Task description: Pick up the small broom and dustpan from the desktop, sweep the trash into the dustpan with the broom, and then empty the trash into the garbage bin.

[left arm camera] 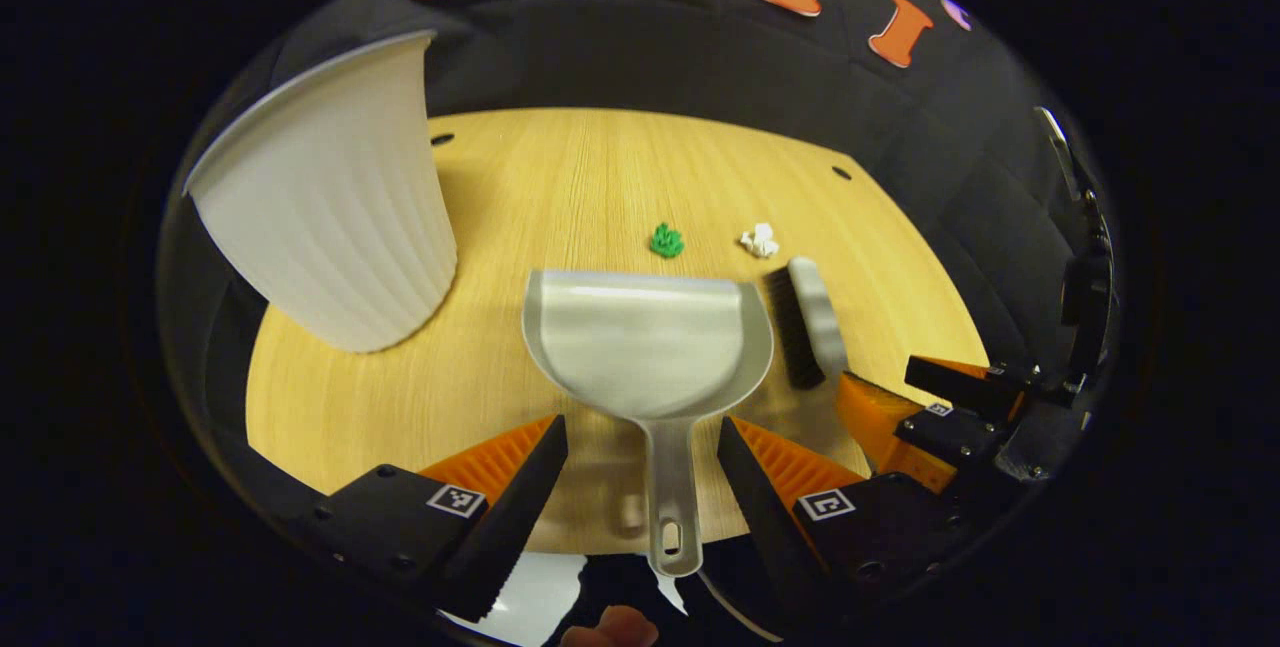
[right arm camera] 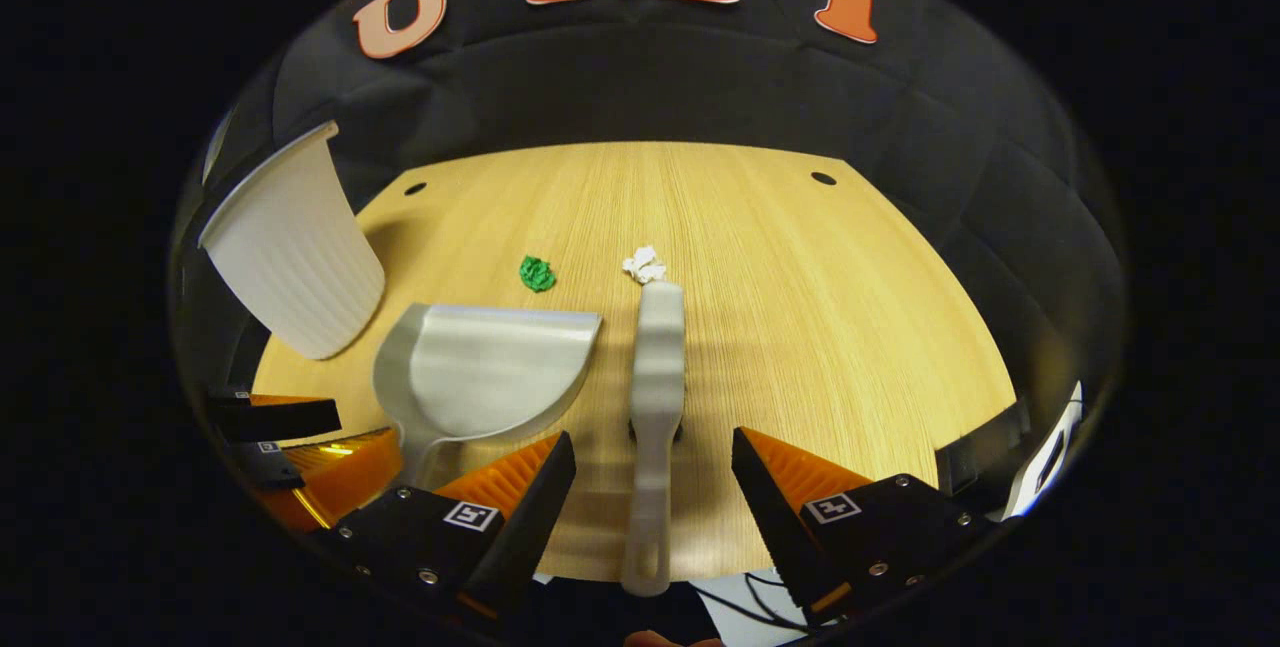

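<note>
1. Nearest in the left gripper view, the left gripper (left arm camera: 640, 472) has its jaws spread wide, one on each side of the dustpan (left arm camera: 648, 339) handle and not touching it.
2. That grey dustpan lies flat on the wooden desk (left arm camera: 560, 187); its handle reaches back over the near edge and its wide mouth faces the far side.
3. Nearest in the right gripper view, the right gripper (right arm camera: 652, 482) likewise has its jaws spread, with the broom (right arm camera: 657, 397) handle lying between them, untouched.
4. Just right of the dustpan lies the small broom, its pale back toward the right gripper view's camera; in the left gripper view its dark bristles face the dustpan.
5. A crumpled green scrap (right arm camera: 537, 274) sits on the desk just beyond the dustpan's mouth.
6. A crumpled white scrap (right arm camera: 645, 265) lies at the far tip of the broom, near it or touching; I cannot tell which.
7. A white ribbed bin (left arm camera: 330, 207) stands at the desk's left side, beside the dustpan and apart from it.
8. Both scraps are well apart from the bin.
</note>
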Available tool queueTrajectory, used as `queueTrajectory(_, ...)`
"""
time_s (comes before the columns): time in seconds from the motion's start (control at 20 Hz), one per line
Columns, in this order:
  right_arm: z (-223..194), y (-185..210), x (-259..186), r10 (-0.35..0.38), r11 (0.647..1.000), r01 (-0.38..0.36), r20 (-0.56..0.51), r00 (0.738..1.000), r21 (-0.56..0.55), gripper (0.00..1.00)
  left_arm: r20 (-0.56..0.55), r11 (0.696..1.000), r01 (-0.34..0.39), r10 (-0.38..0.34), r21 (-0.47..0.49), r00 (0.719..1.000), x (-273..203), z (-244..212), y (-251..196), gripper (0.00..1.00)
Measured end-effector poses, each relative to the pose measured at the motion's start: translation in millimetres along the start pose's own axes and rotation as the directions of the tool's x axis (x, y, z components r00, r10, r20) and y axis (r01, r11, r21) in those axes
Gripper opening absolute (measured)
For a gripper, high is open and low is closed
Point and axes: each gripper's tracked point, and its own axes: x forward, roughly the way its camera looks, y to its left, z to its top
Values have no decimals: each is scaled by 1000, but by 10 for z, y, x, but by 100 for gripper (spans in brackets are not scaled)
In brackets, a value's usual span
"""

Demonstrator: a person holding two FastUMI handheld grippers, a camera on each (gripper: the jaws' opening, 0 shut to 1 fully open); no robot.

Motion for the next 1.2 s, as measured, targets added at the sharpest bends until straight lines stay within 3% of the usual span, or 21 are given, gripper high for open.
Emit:
queueTrajectory(0.15,-136,0,290,20,999,-22,-94,995,-28,95,-152,1000,-10,6,-26,988,93,-200,10,98)
queueTrajectory(0.4,-239,-59,698,8,998,-23,-232,973,-65,94,-302,996,-52,26,-77,953,207,-285,22,96)
queueTrajectory(0.55,-194,-111,766,3,997,-23,-277,961,-70,78,-349,995,-58,27,-78,937,179,-287,24,89)
queueTrajectory(0.65,-177,-46,809,22,997,-43,-296,955,-63,54,-377,996,-49,19,-70,926,195,-298,5,86)
queueTrajectory(0.7,-163,-42,810,23,997,-46,-304,952,-67,50,-391,997,-38,7,-72,920,202,-292,-33,77)
queueTrajectory(0.75,-165,-38,824,24,996,-51,-313,949,-77,35,-399,997,-44,15,-64,917,189,-302,-16,68)
queueTrajectory(0.8,-162,-46,819,27,994,-59,-325,945,-89,30,-411,997,-48,21,-55,911,201,-329,3,51)
queueTrajectory(0.85,-136,-44,808,37,994,-69,-331,943,-86,47,-422,998,-44,20,-47,907,188,-340,-6,42)
queueTrajectory(0.9,-104,-44,804,49,994,-78,-338,940,-71,35,-429,999,-35,18,-33,903,182,-339,-2,39)
queueTrajectory(1.2,272,-328,909,52,996,-73,-350,935,-45,29,-450,999,6,10,34,893,213,-274,96,30)
